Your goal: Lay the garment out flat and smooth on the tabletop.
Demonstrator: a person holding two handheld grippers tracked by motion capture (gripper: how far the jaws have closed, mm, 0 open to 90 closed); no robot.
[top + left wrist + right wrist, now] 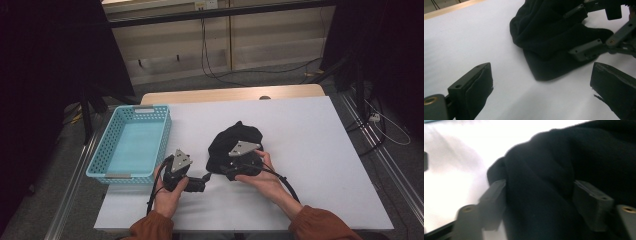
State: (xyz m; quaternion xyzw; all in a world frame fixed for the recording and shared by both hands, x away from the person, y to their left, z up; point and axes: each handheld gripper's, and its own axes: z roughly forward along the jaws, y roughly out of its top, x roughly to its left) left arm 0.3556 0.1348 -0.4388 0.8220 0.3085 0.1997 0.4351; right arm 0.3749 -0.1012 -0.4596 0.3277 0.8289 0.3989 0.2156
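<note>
A crumpled black cloth (234,139) lies in the middle of the white table (315,150). My right gripper (223,161) reaches into its near edge, and in the right gripper view (540,192) a thick fold of the cloth (544,170) fills the gap between the partly closed jaws. I cannot see the fabric pinched tight there. My left gripper (200,184) rests low on the table just left of the cloth, held in a hand. In the left gripper view (541,75) its jaws stand wide apart with bare table between them, the cloth (544,37) and the right gripper (581,30) lying ahead.
A light blue plastic basket (102,150) stands at the table's left edge, close to the left hand. Bare white table stretches to the right of the cloth and behind it. Cables trail from both grippers toward the front edge.
</note>
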